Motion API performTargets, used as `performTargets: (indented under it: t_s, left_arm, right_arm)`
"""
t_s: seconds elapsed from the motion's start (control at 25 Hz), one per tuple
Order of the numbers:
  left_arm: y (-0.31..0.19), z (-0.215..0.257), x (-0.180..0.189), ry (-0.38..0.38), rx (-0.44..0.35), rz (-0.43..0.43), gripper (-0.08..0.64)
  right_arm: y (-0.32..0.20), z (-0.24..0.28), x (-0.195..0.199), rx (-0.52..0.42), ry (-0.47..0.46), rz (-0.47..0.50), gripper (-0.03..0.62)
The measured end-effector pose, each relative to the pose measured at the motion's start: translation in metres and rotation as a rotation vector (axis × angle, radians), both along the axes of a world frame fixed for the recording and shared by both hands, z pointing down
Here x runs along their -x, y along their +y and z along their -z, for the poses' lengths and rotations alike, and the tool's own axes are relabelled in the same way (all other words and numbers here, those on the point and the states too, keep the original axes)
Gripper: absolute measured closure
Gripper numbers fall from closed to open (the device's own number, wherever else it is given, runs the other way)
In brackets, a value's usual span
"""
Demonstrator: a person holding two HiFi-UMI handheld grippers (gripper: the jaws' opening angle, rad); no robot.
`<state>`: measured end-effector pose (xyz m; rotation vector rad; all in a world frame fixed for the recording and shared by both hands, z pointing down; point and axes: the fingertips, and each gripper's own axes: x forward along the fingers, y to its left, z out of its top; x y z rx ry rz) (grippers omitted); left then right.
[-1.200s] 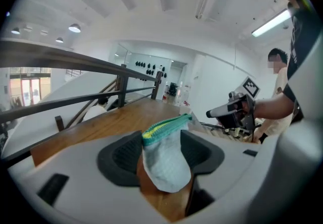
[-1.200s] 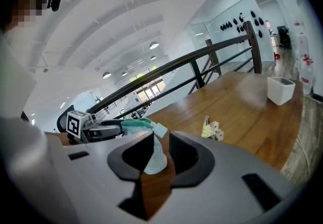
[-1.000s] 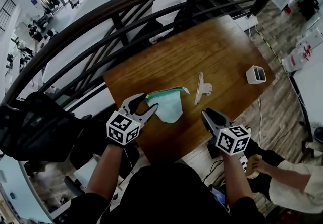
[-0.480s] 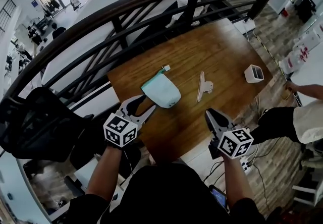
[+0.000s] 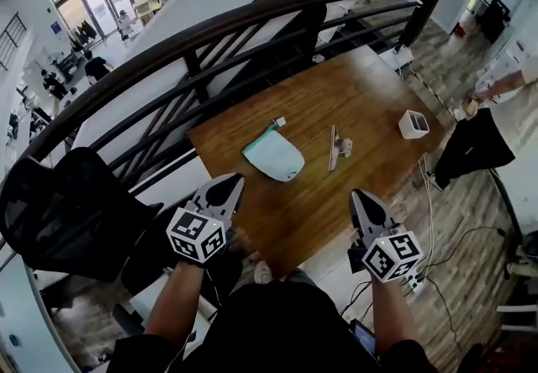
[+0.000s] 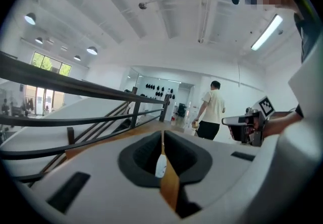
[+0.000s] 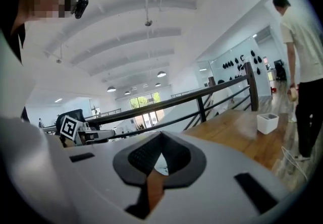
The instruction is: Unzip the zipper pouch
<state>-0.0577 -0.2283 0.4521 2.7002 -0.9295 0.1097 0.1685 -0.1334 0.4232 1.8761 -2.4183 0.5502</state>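
Change noted: a second ago the pale teal fabric zipper pouch (image 5: 273, 154) was at the jaws of the left gripper (image 5: 233, 185), its mouth seemingly gaping. It now lies flat and untouched on the brown wooden table (image 5: 370, 81).
Left gripper: jaws drawn together on nothing. It has been pulled back to the table's near edge, well apart from the pouch.
Right gripper (image 5: 360, 200): jaws likewise together and empty, held at the near edge, well apart from the pouch.
Bearing on task: we judge the pouch released and the unzipping done or nearly so. From this height we cannot confirm how far the zipper stands open.
Pouch, position: middle of the table, on the side toward the dark metal railing (image 5: 210, 23), with a small white tab (image 5: 279, 121) at its far corner.
Pouch, contents: none visible.
Small white open-topped box (image 5: 414, 124): stands at the table's right end, well apart from the pouch. We can make out nothing inside it.
Other item: a slim white clip-like piece (image 5: 334, 147) lies between pouch and box, touching neither.
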Motion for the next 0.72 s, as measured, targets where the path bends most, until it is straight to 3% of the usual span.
performTargets:
  t_s: [0.36, 0.72]
  left_arm:
    - [0.036, 0.033, 0.019, 0.085, -0.037, 0.034, 0.534]
    - [0.057, 0.061, 0.019, 0.123, -0.104, 0.090, 0.538]
  right_arm:
    - [0.022, 0.018, 0.003, -0.106, 0.009, -0.052, 0.597]
    - [0.046, 0.039, -0.020, -0.174, 0.032, -0.033, 0.598]
